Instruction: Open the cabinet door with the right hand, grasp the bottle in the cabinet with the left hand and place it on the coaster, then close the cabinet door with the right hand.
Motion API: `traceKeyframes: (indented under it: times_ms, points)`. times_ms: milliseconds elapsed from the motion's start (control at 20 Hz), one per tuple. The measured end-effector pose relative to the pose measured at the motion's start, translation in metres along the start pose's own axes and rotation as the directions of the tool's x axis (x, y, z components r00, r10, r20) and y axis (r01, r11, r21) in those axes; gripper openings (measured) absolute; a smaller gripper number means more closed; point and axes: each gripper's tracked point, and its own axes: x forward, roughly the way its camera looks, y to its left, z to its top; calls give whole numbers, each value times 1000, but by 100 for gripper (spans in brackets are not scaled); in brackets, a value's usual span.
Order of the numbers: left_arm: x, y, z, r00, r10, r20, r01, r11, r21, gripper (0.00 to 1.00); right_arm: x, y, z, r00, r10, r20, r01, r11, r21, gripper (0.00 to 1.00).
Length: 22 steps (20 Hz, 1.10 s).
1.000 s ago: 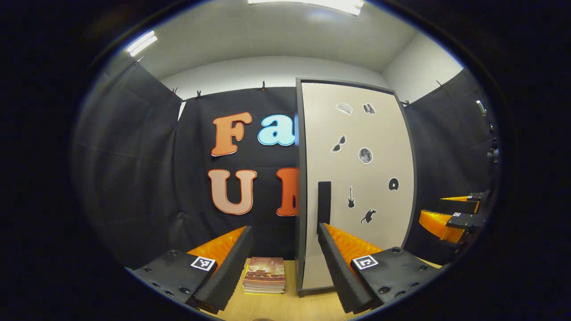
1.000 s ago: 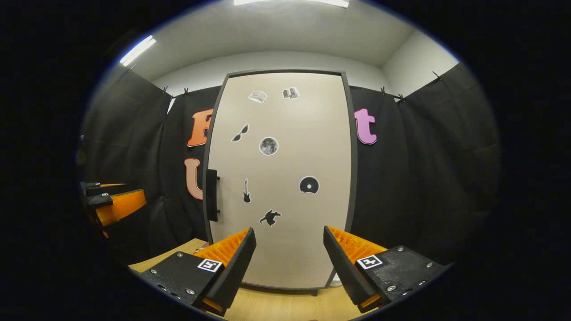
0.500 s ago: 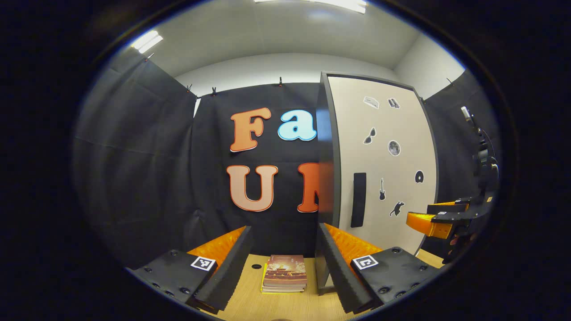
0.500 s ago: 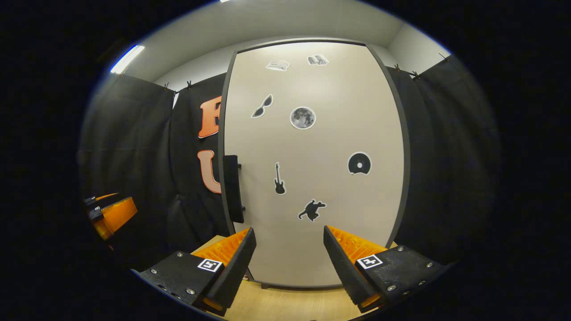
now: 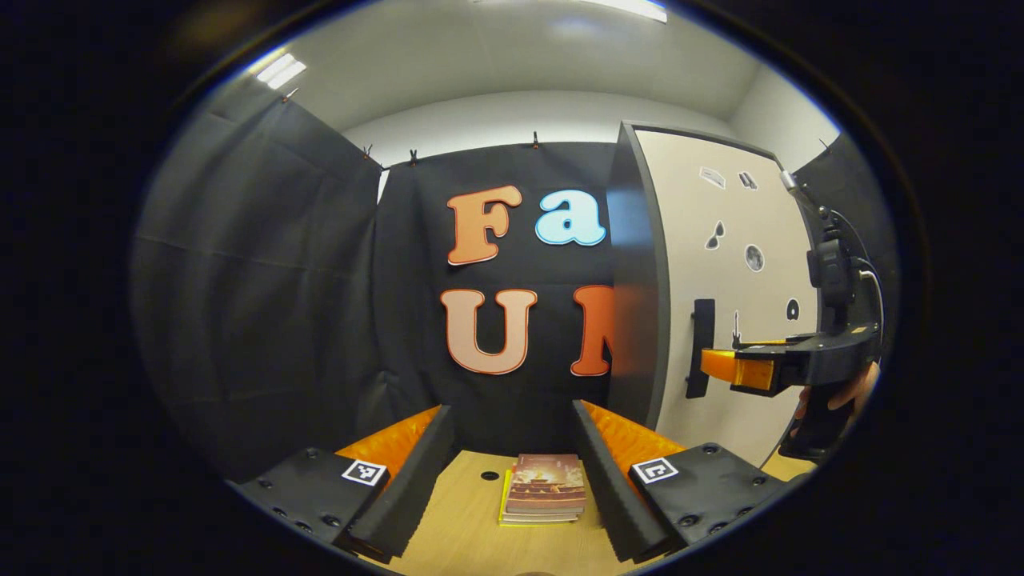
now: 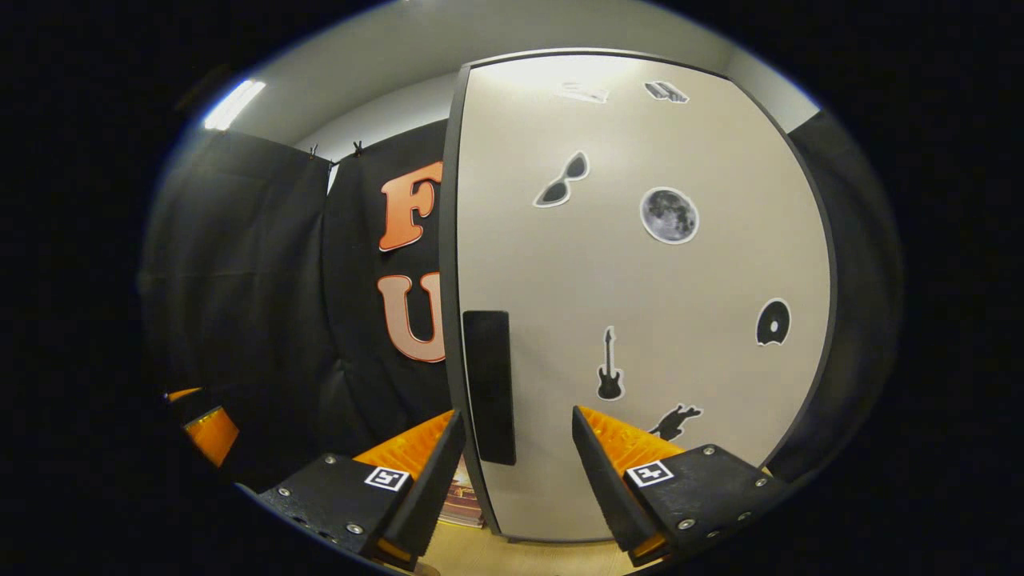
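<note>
While the right hand-held gripper (image 6: 512, 460) gapes empty before it, that stiff cabinet door (image 6: 640, 280) looks light, best gripped by its dark vertical handle (image 6: 490, 387).

One cabinet (image 6: 640, 320) with one door handle (image 6: 489, 388) just ahead of the right fingers (image 6: 596, 464). Six stickers (image 6: 669, 215) on its door. One stack of books (image 5: 546, 488) on the tabletop (image 5: 472, 536) between the left fingers (image 5: 600, 472).
</note>
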Motion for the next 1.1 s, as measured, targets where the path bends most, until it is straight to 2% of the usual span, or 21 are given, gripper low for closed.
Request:
traceKeyframes:
  times_ms: [50,100,350,400,600,750,850,950,1100]
  points:
    - [1,0,0,1000,-3,0,3,1000,1,96,7,3,-2,1000,-18,-9,18,1000,-8,81]
    - [2,-1,-1,1000,-10,2,10,1000,-1,99,12,4,-4,999,-29,-16,29,999,-14,73]
    - [3,-7,-10,998,-59,-21,59,998,-14,96,26,12,-18,995,-79,-57,79,997,-3,49]
    - [4,-9,-9,998,-63,-22,63,998,-10,96,28,11,-20,995,-81,-56,82,997,13,40]
    - [4,-25,0,997,-78,-15,78,997,-4,99,31,10,-22,994,-94,-58,96,995,33,34]
    - [-6,-29,4,997,-76,-11,76,997,10,95,26,11,-20,995,-70,-74,74,996,58,26]
    - [-8,-33,8,997,-73,-5,73,997,20,98,20,13,-19,997,-39,-74,44,997,65,22]
    - [-8,-39,9,997,-74,-1,74,997,21,95,10,16,-16,997,-1,-71,5,998,64,21]
    - [-11,-58,14,996,-88,-3,88,996,6,96,-14,23,-13,994,88,-61,-84,994,64,21]
